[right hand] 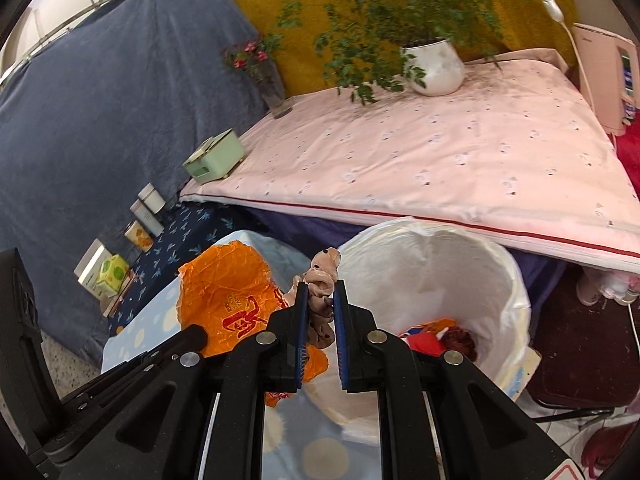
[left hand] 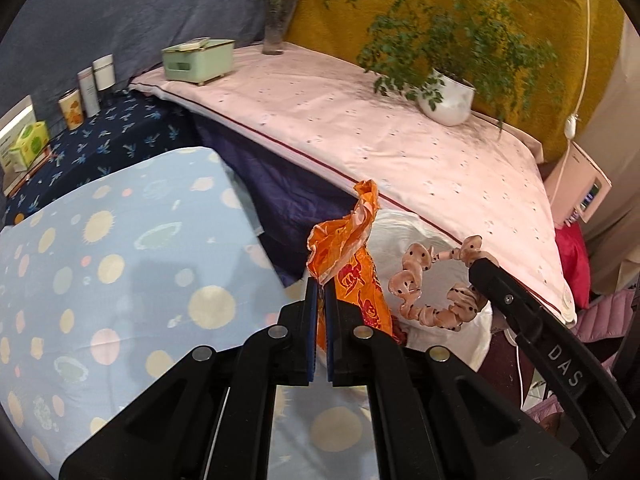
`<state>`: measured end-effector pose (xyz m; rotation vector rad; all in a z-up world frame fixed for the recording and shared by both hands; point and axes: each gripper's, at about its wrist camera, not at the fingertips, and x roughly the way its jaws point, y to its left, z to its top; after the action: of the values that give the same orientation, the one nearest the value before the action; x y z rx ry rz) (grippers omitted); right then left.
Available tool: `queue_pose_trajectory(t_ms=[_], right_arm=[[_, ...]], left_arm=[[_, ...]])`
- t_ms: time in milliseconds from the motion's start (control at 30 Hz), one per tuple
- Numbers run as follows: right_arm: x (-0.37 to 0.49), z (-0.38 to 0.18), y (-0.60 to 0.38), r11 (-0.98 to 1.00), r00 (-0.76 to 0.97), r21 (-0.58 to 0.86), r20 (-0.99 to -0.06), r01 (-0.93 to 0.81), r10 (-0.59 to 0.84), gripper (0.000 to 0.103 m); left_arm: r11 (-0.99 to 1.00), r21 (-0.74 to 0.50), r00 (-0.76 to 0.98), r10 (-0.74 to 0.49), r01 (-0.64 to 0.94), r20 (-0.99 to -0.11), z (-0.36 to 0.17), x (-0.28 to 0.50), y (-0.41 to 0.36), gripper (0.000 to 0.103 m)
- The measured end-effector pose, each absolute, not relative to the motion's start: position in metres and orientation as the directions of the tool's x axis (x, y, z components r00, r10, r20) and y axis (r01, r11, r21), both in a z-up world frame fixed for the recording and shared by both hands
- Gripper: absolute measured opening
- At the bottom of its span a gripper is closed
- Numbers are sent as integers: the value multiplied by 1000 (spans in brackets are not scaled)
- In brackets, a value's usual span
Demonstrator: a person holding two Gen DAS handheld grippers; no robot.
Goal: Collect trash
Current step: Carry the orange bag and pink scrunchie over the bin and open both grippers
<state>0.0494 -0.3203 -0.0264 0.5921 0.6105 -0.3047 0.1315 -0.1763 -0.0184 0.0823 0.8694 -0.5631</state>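
Bin (right hand: pixel 516 280) w/ a white bag liner stands on the floor just beside the bed w/ the pink cover (right hand: pixel 460 152). Inside it, at the bottom: a red and orange wrapper (right hand: pixel 428 334) and a dark red fuzzy thing (right hand: pixel 460 340).

Left tongs (left hand: pixel 321 292) are squeezed tight on an orange snack wrapper (left hand: pixel 352 248), held up near the bin's left rim. Right tongs (right hand: pixel 320 300) are clamped on a pink spotted scrunchie (right hand: pixel 322 280), held over the bin's near edge.

Right cam looks down into the bin, so the stuff inside shows. Left cam only gets a bit of the white liner behind the wrapper, nothing inside. But left cam shows the whole scrunchie (left hand: pixel 436 284) as a ring hanging from the right tongs (left hand: pixel 478 264); right cam only shows a bunched lump of it.

Both cams get the green box (left hand: pixel 198 60), flower vase (left hand: pixel 276 24) and potted plant (left hand: pixel 448 96) on the pink cover, also the light blue dotted cloth (left hand: pixel 112 264) under the left tongs.
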Motion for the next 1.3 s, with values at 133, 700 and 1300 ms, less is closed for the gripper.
queue_pose_trajectory(t_ms=[133, 700, 1300], right_arm=[[39, -29, -336, 778, 779, 430, -616, 458, -119, 12], [32, -39, -364, 768, 759, 422, -638, 482, -126, 12], [58, -44, -348, 819, 720, 363, -688, 444, -86, 24]], left_arm=[[832, -164, 479, -453, 530, -752, -23, 127, -196, 3], [862, -119, 515, -400, 494, -758, -36, 134, -208, 49], [901, -61, 582, -328, 429, -744, -37, 135, -180, 69]])
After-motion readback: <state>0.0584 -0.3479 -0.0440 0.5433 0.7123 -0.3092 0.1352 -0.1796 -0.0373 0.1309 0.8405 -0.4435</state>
